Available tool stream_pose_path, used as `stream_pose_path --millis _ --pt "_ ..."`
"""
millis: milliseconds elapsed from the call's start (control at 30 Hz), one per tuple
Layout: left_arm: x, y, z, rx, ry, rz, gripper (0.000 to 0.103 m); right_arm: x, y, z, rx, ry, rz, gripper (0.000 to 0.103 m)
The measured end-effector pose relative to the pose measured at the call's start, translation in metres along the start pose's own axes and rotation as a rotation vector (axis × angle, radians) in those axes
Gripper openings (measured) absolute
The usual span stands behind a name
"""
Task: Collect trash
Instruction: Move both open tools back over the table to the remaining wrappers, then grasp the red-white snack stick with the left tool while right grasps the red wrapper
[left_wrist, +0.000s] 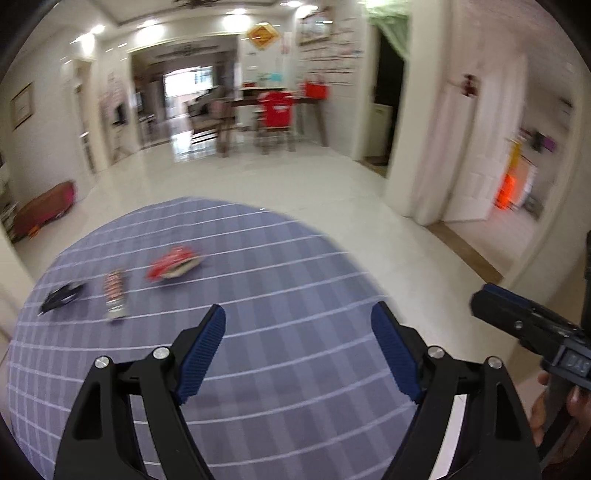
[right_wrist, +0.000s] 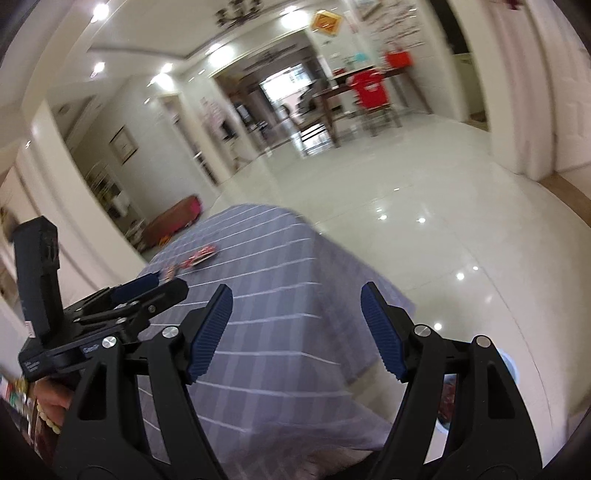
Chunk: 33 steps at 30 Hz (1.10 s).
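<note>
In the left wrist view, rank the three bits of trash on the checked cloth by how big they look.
1. Red wrapper, largest.
2. Striped wrapper and black wrapper: they look about alike, and motion blur leaves their order unsure.

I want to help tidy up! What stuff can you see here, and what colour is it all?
Wrappers: three; red, striped red-and-white, black; lying in a row on the table.
Tablecloth: one, blue-grey with white lines, covering the table.
Floor: white, shiny tiles.
Chair: one, red cloth on its back, by the far dining table.
Bin: one, white rim, on the floor beside the table.
Left tongs: black with blue pads, open, empty.
Right tongs: the same, open, empty.
</note>
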<state>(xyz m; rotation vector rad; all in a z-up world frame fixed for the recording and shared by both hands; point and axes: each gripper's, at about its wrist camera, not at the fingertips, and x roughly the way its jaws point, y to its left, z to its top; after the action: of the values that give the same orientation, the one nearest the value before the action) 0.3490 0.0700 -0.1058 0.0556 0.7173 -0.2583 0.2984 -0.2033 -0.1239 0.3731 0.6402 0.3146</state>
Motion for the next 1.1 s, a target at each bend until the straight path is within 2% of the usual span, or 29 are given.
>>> stream_pose_path --millis 167,300,433,567,600,633,767,800,900,933,1000,1100 --pt "0.011 0.069 0.001 -0.08 0.026 0.109 0.079 0.043 0.049 0.011 -0.095 0.062 0.029 0.071" --pt "0.025 0.118 -0.002 -0.136 0.071 0.16 0.079 0.08 0.076 0.02 -0.152 0.116 0.034 0.071" --pt "0.04 0.148 0.001 -0.171 0.096 0.215 0.078 0.116 0.092 0.034 -0.174 0.16 0.035 0.071" --pt "0.055 0.169 0.008 -0.185 0.122 0.21 0.073 0.152 0.107 0.047 -0.189 0.207 0.06 0.071" --pt "0.06 0.17 0.01 -0.187 0.131 0.21 0.07 0.159 0.11 0.05 -0.181 0.22 0.07 0.071" --pt "0.069 0.173 0.012 -0.193 0.146 0.214 0.063 0.171 0.114 0.052 -0.169 0.238 0.084 0.071" --pt "0.085 0.184 0.014 -0.232 0.185 0.187 0.05 0.2 0.127 0.053 -0.146 0.289 0.105 0.071" --pt "0.088 0.186 0.014 -0.232 0.188 0.181 0.045 0.207 0.13 0.054 -0.139 0.301 0.112 0.071" --pt "0.091 0.189 0.014 -0.215 0.179 0.191 0.02 0.223 0.138 0.054 -0.129 0.328 0.128 0.071" --pt "0.089 0.19 0.014 -0.23 0.174 0.181 0.016 0.229 0.142 0.054 -0.131 0.337 0.128 0.071" --pt "0.087 0.194 0.015 -0.262 0.165 0.166 0.014 0.24 0.15 0.053 -0.134 0.355 0.121 0.071" --pt "0.083 0.198 0.013 -0.265 0.144 0.184 0.014 0.257 0.158 0.052 -0.153 0.382 0.084 0.071"
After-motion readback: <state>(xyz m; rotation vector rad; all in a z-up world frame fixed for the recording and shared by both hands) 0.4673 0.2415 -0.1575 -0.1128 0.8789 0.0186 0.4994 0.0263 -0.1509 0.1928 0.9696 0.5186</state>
